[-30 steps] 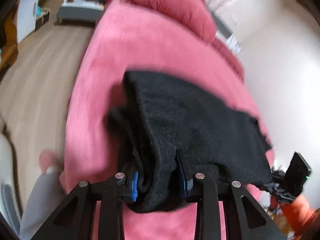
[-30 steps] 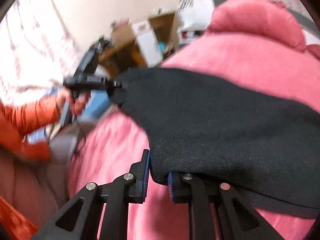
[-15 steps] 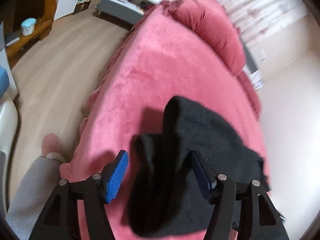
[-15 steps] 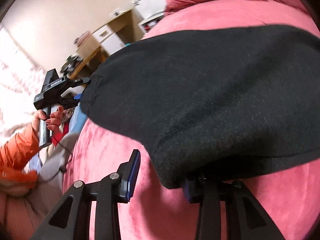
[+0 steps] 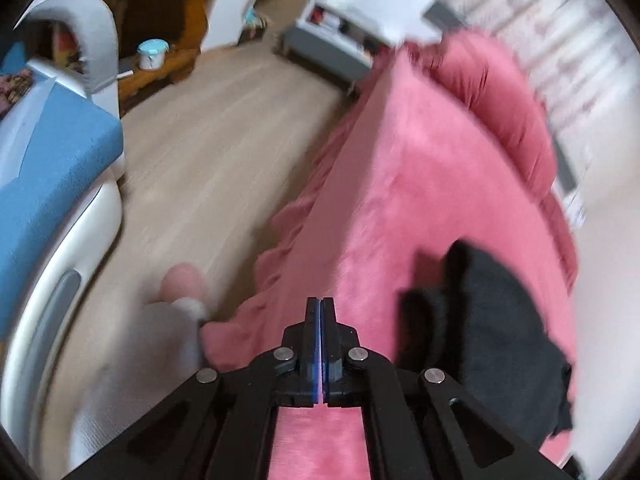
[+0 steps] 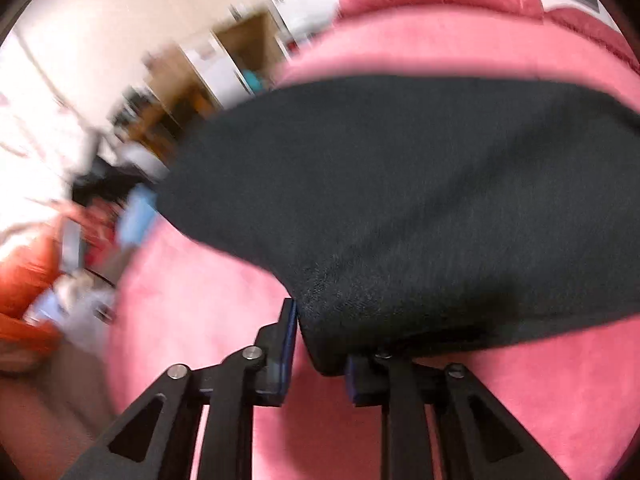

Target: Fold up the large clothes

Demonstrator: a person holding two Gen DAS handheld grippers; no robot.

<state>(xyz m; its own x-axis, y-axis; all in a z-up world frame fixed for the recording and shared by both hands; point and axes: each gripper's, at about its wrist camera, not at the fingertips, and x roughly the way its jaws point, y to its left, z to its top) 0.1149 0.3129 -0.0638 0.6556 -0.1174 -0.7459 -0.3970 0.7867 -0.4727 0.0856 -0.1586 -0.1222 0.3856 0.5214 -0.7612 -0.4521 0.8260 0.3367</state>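
A: What's the room like from where you sit?

B: A bedroom, blurred in both views. A pink bed [image 5: 420, 208] fills most of it, with a pink pillow [image 5: 496, 92] at its far end, wooden floor [image 5: 208, 152] beside it and a blue-cushioned chair [image 5: 48, 160] off to the bed's near left. I take the bed as my landmark.

A: Where's the garment?

B: The black garment [image 6: 420, 200] lies on the bed, spread flat over the cover near my end. In the left view its bunched corner [image 5: 480, 320] sits on the bed to the right of my claw. I judge it is laid out there because the flat cover gives room for folding.

A: And your left claw?

B: My left gripper [image 5: 322, 356] is pressed fully closed with nothing between the pads. It hangs over the bed's near edge, apart from the cloth. Its jaws have just been closing, on nothing.

A: The right one?

B: My right gripper [image 6: 320, 356] stands narrowly parted, and its jaws have just been opening. The garment's near corner sits between them; the left pad [image 6: 289, 344] looks just clear of the cloth. The right pad is half hidden under the fabric, so I read this as a let-go, not a pinch.

A: Anyone else in view?

B: An orange sleeve [image 6: 24, 276], blurred, off the bed's left side.
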